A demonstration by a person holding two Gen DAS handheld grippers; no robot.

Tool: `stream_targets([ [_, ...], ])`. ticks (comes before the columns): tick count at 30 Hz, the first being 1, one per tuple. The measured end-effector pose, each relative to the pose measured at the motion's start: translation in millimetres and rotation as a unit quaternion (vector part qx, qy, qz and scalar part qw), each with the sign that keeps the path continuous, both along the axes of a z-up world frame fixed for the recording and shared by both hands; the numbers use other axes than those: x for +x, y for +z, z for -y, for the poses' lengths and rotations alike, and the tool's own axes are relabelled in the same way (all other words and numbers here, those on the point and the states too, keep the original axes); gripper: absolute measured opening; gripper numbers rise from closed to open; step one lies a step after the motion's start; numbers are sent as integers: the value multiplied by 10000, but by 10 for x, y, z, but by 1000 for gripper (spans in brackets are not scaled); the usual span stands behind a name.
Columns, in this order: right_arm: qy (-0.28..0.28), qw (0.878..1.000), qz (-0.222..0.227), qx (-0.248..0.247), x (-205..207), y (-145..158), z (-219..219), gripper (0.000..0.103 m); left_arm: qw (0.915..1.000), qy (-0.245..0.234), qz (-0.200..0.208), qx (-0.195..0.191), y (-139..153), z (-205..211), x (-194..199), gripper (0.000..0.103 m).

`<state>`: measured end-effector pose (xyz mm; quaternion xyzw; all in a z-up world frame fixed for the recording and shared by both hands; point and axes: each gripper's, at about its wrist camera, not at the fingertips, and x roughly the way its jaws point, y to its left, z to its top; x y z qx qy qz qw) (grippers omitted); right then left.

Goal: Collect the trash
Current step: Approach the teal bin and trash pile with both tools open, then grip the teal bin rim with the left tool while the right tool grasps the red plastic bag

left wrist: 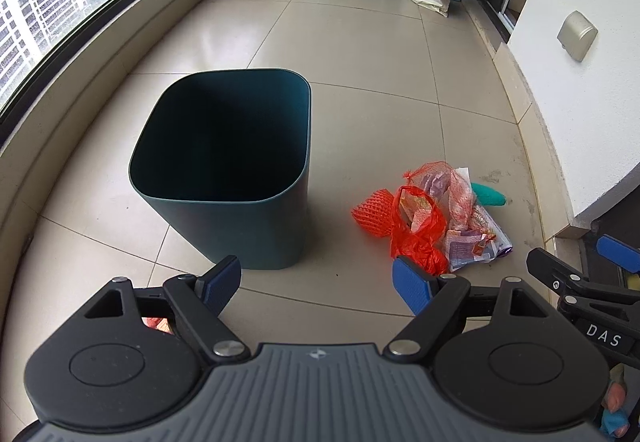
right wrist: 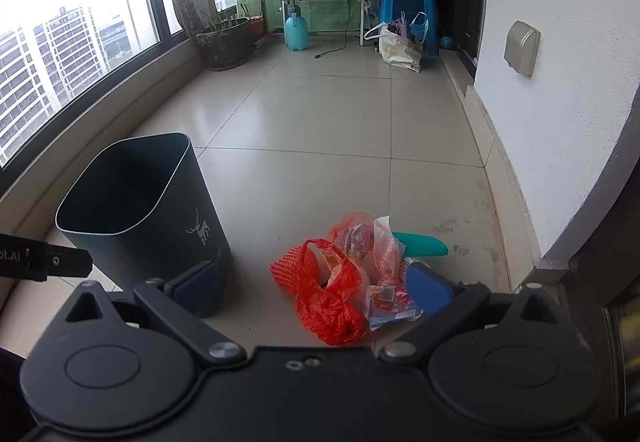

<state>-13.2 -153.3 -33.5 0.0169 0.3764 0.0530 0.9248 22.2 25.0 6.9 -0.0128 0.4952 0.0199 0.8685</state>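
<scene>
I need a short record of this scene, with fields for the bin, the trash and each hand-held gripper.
bin: dark green bin, upright on the floor, looks empty
trash: pile on the floor right of the bin: red plastic bag, orange foam net, wrappers
left hand-held gripper: open, holds nothing
right hand-held gripper: open, just short of the pile

One bin [left wrist: 224,178], one trash pile [left wrist: 436,218], two tools.

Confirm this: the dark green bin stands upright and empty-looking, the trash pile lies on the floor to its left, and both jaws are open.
One error: the trash pile lies to the right of the dark green bin, not the left, as the left wrist view shows. The rest holds.
</scene>
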Motion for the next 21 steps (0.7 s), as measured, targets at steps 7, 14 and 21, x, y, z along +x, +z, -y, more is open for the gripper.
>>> stream_targets([
  [7, 439, 9987, -39, -263, 245, 167, 3, 100, 9996, 159, 75, 235, 156, -291, 328, 83],
  [14, 687, 9965, -19, -465, 751, 280, 56, 101, 9968, 705, -15, 368, 154, -856, 776, 83],
  [21, 961, 9923, -209, -749, 1238, 133, 64, 99, 9922, 1208, -101, 293, 9, -1403, 1206, 83],
])
